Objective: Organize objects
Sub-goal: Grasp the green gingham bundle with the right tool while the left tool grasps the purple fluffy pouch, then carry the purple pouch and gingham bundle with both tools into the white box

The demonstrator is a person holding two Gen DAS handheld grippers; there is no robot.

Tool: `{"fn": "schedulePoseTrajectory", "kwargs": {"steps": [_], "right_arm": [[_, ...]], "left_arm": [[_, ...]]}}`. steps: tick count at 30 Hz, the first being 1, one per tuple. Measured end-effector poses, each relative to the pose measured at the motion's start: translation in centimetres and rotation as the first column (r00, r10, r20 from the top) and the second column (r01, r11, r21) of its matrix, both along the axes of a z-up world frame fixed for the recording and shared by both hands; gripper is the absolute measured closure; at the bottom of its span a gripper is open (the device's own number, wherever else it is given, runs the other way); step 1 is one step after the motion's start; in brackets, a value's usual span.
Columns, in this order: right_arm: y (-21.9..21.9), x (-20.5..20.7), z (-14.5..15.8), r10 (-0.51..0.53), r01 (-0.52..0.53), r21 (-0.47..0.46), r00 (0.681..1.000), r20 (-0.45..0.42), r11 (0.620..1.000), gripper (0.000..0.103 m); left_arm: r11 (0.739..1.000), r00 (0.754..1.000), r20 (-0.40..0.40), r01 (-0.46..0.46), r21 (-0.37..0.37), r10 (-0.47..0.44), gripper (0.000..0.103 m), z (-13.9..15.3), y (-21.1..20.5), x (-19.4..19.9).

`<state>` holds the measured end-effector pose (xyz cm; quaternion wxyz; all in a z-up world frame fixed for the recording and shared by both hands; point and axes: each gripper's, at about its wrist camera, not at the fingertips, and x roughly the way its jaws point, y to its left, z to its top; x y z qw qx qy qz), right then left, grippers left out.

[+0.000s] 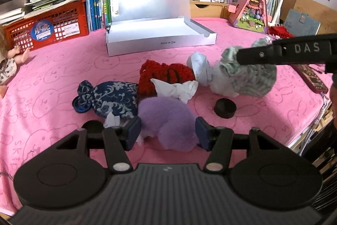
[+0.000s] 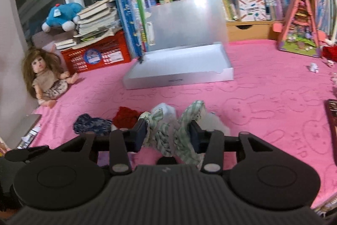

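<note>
**2 grippers working a heap of soft pouches on the pink cloth**

The right gripper (image 2: 168, 134) is clenching a green-and-white knitted pouch (image 2: 168, 136); its 2 blue pads are pressing into the bunched fabric from either side, and the pouch is hanging between them above the pink cloth (image 2: 263, 98). In the left wrist view the same pouch (image 1: 248, 79) is sitting under a black finger of the right gripper (image 1: 273, 54), which is carrying the white letters "DAS".

The left gripper (image 1: 167, 132) is standing released around a fluffy purple pouch (image 1: 168, 121): the pouch is lying between the 2 pads, the right pad not touching it, while contact at the left pad cannot be told. Just beyond it, crumpled white paper (image 1: 177, 88), a red knitted pouch (image 1: 164, 75) and a blue floral pouch (image 1: 111, 98) are lying bunched together. A small black round cap (image 1: 225, 108) is resting apart to the right.

Farther back, an open silver-white box (image 1: 160, 43) is showing upside-down print on its front wall, seemingly "NO.A-2224". A red crate (image 1: 52, 28) is bearing a round blue sticker whose writing is too small to read.
</note>
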<state>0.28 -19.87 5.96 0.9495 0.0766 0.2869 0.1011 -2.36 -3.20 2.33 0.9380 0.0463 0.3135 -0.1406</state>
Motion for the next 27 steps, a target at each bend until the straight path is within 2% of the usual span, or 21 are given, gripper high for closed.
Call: {"fn": "schedulePoseTrajectory", "kwargs": {"steps": [7,10,14,20,27], "right_arm": [[-0.4,-0.2,-2.3,-0.025,0.023,-0.035,0.997,-0.068,0.999,0.053],[-0.3,-0.3,-3.3,-0.026,0.022,-0.045,0.996,-0.09,0.999,0.05],[-0.2,-0.4,-4.0,-0.019,0.013,-0.061,0.996,-0.091,0.998,0.038],[0.0,-0.4,-4.6,-0.017,0.009,-0.077,0.995,-0.096,0.997,0.027],[0.2,-0.6,-5.1,-0.007,-0.004,-0.101,0.995,-0.101,0.995,0.025]], "left_arm": [[0.998,1.0,0.026,0.001,0.06,-0.003,0.027,-0.8,-1.4,1.0],[0.997,1.0,0.022,-0.006,0.076,0.004,0.027,-1.4,-1.8,1.5],[0.996,1.0,0.021,-0.008,0.084,0.006,0.027,-2.0,-2.0,1.9],[0.995,0.999,0.041,-0.009,0.1,0.005,0.026,-2.4,-2.2,2.1],[0.995,0.999,0.048,-0.014,0.095,0.01,0.027,-2.5,-2.1,2.0]]}}
